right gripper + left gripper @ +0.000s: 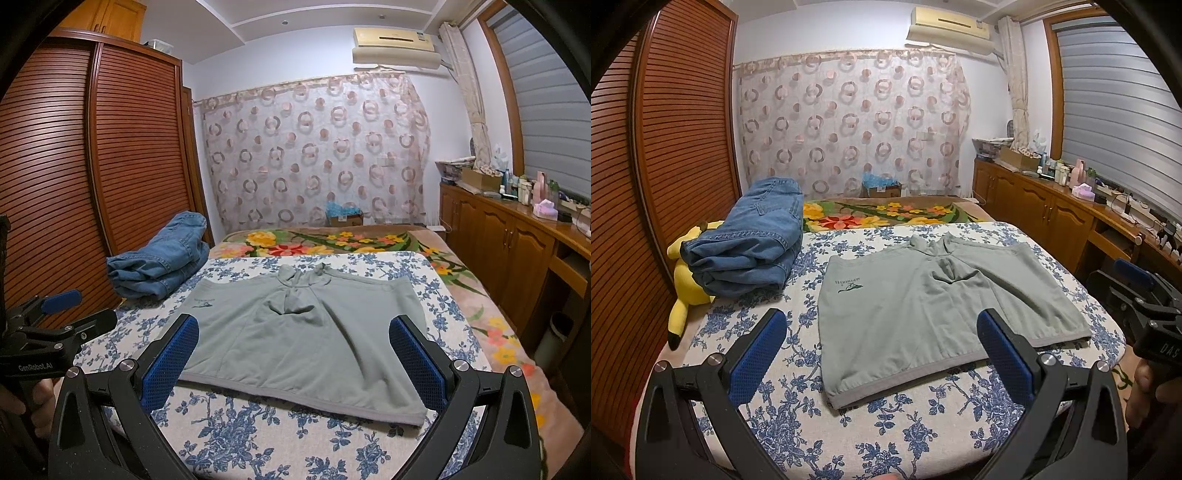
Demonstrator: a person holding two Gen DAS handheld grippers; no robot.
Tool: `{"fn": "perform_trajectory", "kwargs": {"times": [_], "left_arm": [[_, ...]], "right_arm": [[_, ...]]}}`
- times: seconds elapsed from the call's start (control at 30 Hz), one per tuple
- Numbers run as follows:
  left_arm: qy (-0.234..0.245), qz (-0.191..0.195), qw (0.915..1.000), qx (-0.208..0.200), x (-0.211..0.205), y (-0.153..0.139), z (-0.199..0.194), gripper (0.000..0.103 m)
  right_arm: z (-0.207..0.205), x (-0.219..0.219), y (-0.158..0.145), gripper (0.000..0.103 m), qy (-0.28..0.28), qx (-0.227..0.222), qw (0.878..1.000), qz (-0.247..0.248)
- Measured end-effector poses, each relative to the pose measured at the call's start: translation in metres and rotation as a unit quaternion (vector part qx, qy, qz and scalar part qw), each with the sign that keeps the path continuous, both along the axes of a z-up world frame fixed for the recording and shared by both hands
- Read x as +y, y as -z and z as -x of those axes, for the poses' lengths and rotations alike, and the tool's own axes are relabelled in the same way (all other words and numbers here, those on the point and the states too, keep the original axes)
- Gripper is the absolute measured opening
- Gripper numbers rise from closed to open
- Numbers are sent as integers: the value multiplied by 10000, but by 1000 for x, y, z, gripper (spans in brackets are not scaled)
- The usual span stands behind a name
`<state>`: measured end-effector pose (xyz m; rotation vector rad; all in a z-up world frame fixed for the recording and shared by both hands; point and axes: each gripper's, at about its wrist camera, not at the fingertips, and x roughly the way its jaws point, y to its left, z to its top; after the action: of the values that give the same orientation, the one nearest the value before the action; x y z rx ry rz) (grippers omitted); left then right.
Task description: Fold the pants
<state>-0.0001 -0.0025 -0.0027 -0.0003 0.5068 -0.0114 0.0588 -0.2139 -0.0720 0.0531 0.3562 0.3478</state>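
- Grey-green cotton shorts (934,306) with a small dark printed logo: spread flat on the blue-floral white bedsheet (798,417), waistband edge nearest the cameras, leg openings toward the far curtain, long axis running left–right.
- Left gripper (882,354): blue-padded fingers wide apart, poised over the waistband's left part, holding nothing.
- Right gripper (295,358): fingers wide apart, above the waistband, empty.
- Folded blue denim jeans (746,251): far left, apart from the shorts.

My left gripper (882,347) hangs level and points forward, its jaws spread wide — nothing sits between the blue pads (757,356). My right gripper (295,354) is posed the same way, jaws wide apart and holding nothing. The two sit side by side, a little apart — each shows at the edge of the other's view, with my fingers (1145,384) wrapped around the handle.
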Motion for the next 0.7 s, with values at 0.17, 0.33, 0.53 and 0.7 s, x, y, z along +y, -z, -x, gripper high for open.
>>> {"fn": "perform_trajectory", "kwargs": {"times": [0.17, 0.33, 0.53, 0.7], "left_arm": [[11, 3, 10000, -46, -3, -7, 3, 103], [18, 5, 10000, -47, -3, -8, 3, 103], [19, 7, 10000, -48, -3, -8, 3, 103], [22, 6, 10000, -56, -2, -9, 3, 103]], "right_arm": [[0, 0, 0, 103, -3, -1, 10000, -4], [-1, 0, 0, 103, 0, -14, 10000, -11], [-1, 1, 0, 103, -3, -21, 10000, -16], [-1, 0, -1, 103, -6, -38, 10000, -35]]}}
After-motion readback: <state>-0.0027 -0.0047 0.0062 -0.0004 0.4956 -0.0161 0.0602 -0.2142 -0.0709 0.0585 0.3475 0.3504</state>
